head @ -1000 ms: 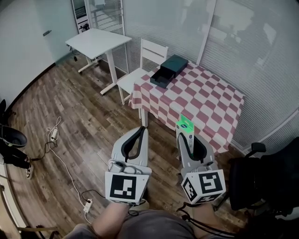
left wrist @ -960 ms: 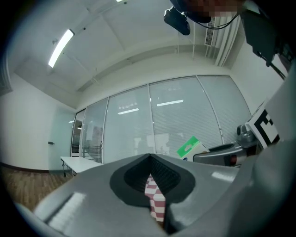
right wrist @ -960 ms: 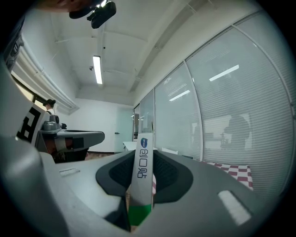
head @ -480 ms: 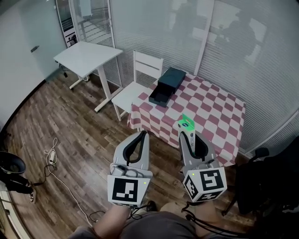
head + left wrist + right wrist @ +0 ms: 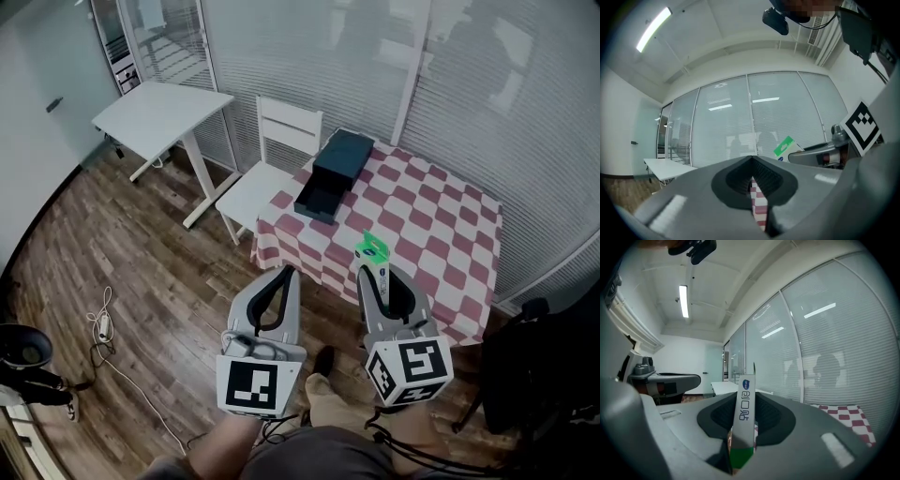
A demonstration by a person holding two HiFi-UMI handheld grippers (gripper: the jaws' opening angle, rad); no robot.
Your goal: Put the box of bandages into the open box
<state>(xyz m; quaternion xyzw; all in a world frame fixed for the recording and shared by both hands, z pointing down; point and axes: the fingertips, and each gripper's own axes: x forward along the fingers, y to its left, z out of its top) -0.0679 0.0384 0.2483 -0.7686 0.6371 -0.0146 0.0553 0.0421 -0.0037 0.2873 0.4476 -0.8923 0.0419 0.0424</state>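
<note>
My right gripper (image 5: 374,266) is shut on the box of bandages (image 5: 373,249), a small green and white carton that sticks out past the jaw tips. The right gripper view has the same box of bandages (image 5: 745,416) edge-on between the jaws. The dark open box (image 5: 318,200) lies at the far left corner of the red and white checked table (image 5: 441,225), with its lid (image 5: 343,154) behind it. My left gripper (image 5: 284,273) is shut on nothing and hangs over the floor, short of the table's near edge. From the left gripper view, the bandage box (image 5: 786,147) appears at the right.
A white chair (image 5: 266,172) stands against the table's left side, beside the open box. A white desk (image 5: 162,109) is farther left. Glass walls with blinds run behind the table. A dark office chair (image 5: 542,375) sits at the right. Cables (image 5: 103,328) lie on the wooden floor.
The view has moved toward the table, which now sits nearer and lower in frame. Both grippers keep their pose, the right still holding the bandage box.
</note>
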